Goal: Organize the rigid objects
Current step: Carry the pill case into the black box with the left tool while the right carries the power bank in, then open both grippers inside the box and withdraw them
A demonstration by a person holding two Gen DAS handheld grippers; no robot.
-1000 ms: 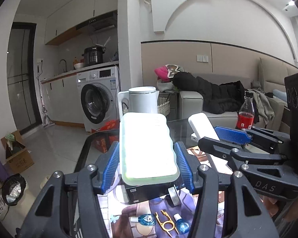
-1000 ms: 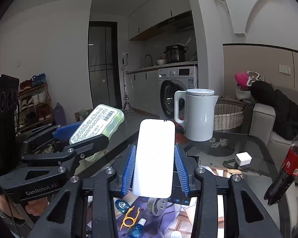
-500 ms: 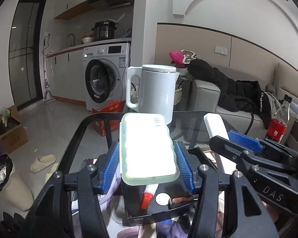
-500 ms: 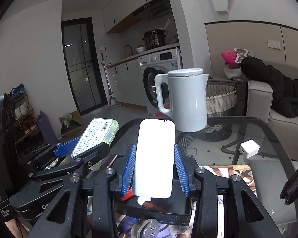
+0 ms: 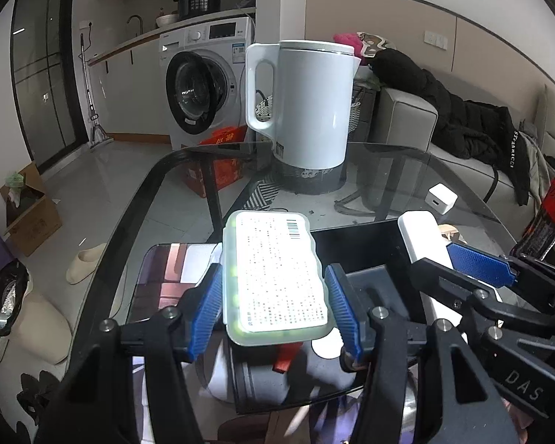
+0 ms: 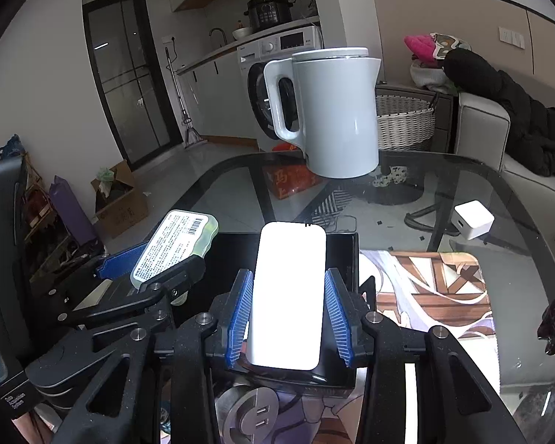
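The left gripper (image 5: pixel 273 309) is held level and low over the glass bench (image 5: pixel 159 192), its blue fingers (image 5: pixel 205 303) pinching a flat green-edged case (image 5: pixel 273 273) with a printed label and barcode facing up. Just beside it, the right gripper (image 6: pixel 288 318) points the same way, its fingers (image 6: pixel 238 314) clamping a plain white rectangular block (image 6: pixel 288 296) by its long sides. Both held items hover above an open black box (image 6: pixel 342 255) on the bench, in which a red-capped item (image 5: pixel 285 357) lies below the case. Ahead stands a white kettle (image 5: pixel 307 103); a small white charger (image 6: pixel 473 220) and a printed mat (image 6: pixel 433 288) lie right of the box.
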